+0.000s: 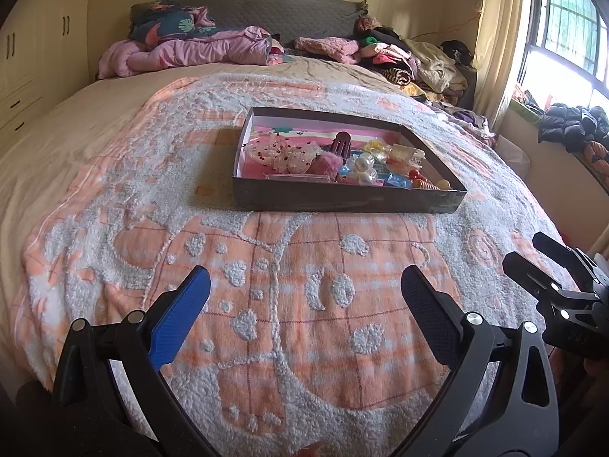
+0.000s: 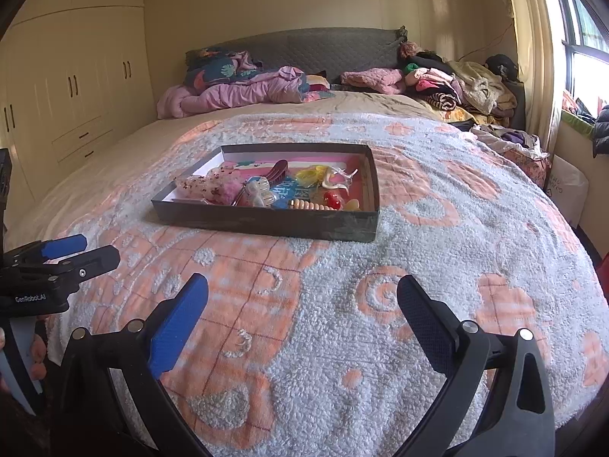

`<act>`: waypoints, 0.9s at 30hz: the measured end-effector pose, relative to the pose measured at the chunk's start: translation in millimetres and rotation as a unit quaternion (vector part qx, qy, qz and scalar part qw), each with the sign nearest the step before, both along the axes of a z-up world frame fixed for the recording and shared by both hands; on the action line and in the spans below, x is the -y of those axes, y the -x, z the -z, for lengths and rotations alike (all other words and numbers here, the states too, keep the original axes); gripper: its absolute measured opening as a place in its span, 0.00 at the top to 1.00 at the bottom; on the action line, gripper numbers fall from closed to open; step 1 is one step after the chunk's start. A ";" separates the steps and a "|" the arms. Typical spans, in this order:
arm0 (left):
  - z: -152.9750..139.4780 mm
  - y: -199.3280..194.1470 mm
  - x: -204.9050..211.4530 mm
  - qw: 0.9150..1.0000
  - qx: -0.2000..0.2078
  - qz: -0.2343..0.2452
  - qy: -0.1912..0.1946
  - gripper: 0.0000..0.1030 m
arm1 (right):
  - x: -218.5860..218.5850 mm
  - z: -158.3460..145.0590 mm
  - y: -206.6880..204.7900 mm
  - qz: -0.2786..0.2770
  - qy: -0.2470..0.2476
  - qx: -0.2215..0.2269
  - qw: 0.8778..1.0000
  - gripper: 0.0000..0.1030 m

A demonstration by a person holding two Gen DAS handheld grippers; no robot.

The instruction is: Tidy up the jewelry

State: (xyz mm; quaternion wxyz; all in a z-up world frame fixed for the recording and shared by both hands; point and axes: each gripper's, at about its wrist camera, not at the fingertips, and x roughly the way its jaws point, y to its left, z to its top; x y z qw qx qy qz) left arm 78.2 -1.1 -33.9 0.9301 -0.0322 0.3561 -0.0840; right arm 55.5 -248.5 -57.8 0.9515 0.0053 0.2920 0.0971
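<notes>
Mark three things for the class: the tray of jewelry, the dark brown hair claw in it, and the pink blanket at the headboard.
tray (image 2: 266,224), right wrist view, near wall.
dark brown hair claw (image 1: 340,142), left wrist view, its body.
pink blanket (image 2: 236,95), right wrist view, middle fold.

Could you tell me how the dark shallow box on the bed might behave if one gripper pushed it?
The dark shallow box probably drags rather than slides, since the fleecy blanket looks grippy. It looks like light cardboard, so it may pivot. The loose trinkets inside would likely shift.
</notes>
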 end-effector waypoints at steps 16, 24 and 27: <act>-5.9 1.2 -1.4 1.000 0.006 -0.007 -0.008 0.11 | 2.5 -4.2 0.8 0.003 -0.001 0.006 1.000 0.06; -8.9 2.9 -2.5 1.000 0.015 -0.007 -0.006 0.11 | 2.2 -7.8 3.0 0.004 0.000 0.015 1.000 0.06; -10.5 4.1 -2.1 1.000 0.020 -0.006 -0.005 0.11 | 1.7 -8.7 3.6 0.004 0.001 0.016 1.000 0.06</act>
